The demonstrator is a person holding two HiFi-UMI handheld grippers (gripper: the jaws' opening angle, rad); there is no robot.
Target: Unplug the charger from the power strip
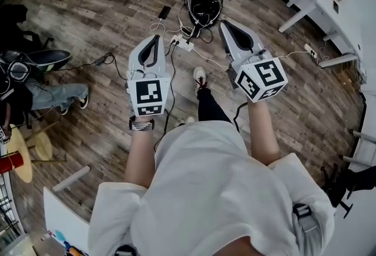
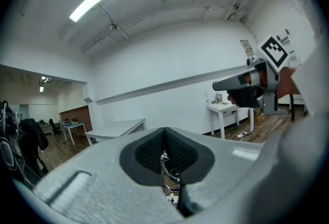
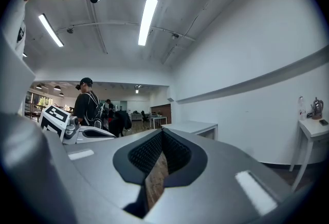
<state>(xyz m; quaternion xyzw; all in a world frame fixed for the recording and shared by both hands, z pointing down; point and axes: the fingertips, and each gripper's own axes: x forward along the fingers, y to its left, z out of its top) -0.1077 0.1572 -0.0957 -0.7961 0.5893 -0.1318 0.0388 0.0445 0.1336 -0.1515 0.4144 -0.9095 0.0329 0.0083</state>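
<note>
Now | left gripper [image 1: 155, 39]: forearm outstretched, level, fingers together | right gripper [image 1: 224, 23]: forearm outstretched, level, fingers together

Open floor [image 1: 106, 20] L & R of power strip [image 1: 183, 44]; tangled cables [image 1: 194, 30], black bag [image 1: 204, 2] crowd far side, phone [image 1: 164, 12] nearby.

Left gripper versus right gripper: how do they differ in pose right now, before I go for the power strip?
The left gripper points almost straight up the head view, its marker cube face-on to the camera; the right gripper slants up and leftward, its marker cube turned corner-on. The left gripper's tip shows close beside the power strip; the right gripper's farther off, on its other side. Both have jaws together, nothing held.
</note>
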